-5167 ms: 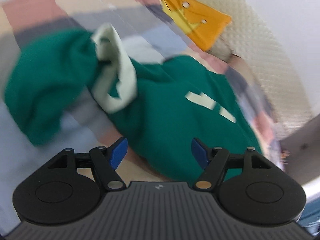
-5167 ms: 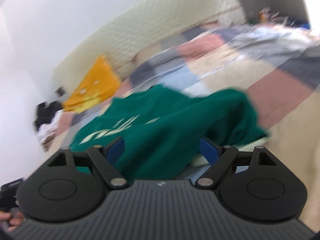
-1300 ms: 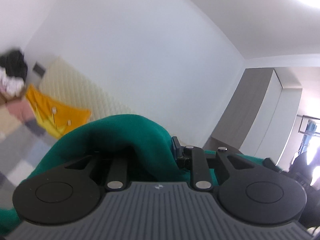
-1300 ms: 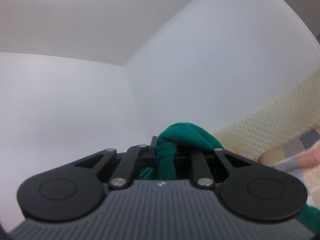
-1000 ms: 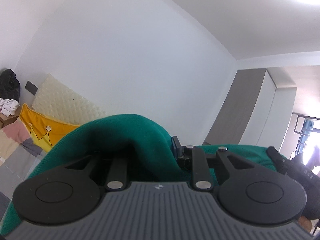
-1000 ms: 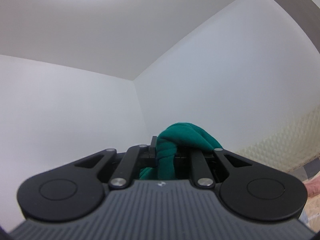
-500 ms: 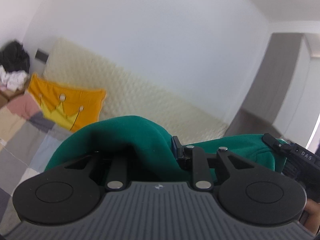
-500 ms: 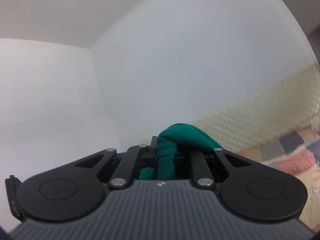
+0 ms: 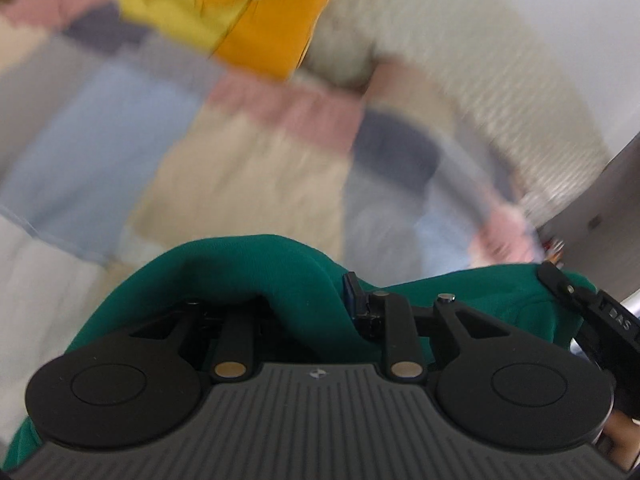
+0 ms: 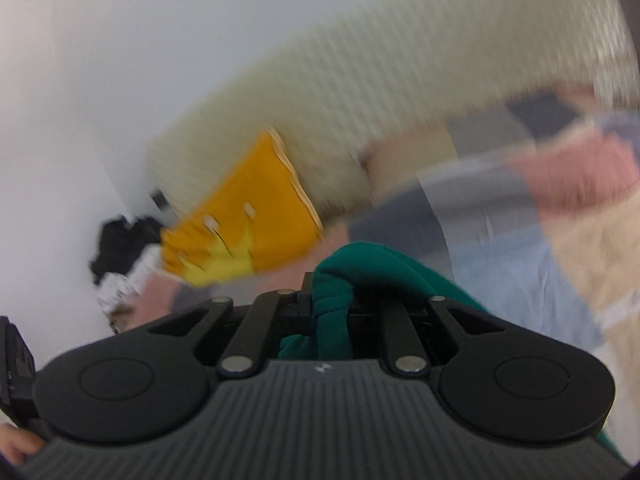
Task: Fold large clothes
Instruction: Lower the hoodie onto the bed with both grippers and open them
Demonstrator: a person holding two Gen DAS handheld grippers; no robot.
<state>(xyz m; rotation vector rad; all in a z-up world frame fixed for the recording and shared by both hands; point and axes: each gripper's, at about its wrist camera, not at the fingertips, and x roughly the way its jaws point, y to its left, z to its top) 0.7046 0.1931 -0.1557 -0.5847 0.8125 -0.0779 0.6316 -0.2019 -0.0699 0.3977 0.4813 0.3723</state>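
Note:
A dark green sweatshirt (image 9: pixel 260 272) bulges out of my left gripper (image 9: pixel 312 304), which is shut on its fabric and holds it above the patchwork bed cover (image 9: pixel 248 168). The cloth runs right to the other gripper's black body (image 9: pixel 592 312). In the right wrist view my right gripper (image 10: pixel 332 304) is shut on another bunch of the same green sweatshirt (image 10: pixel 368 264). Both gripper fingertips are hidden by cloth. Both views are motion blurred.
An orange cushion with a yellow crown (image 9: pixel 224 4) leans on the cream quilted headboard (image 9: pixel 480 60); it also shows in the right wrist view (image 10: pixel 240 216). Dark and white clothes (image 10: pixel 124 248) pile at the bed's far left. A grey wardrobe (image 9: pixel 600 208) stands right.
Both grippers, still shut on the sweatshirt, have tipped down from the wall and ceiling toward the bed. The bed cover and cushion now fill the views.

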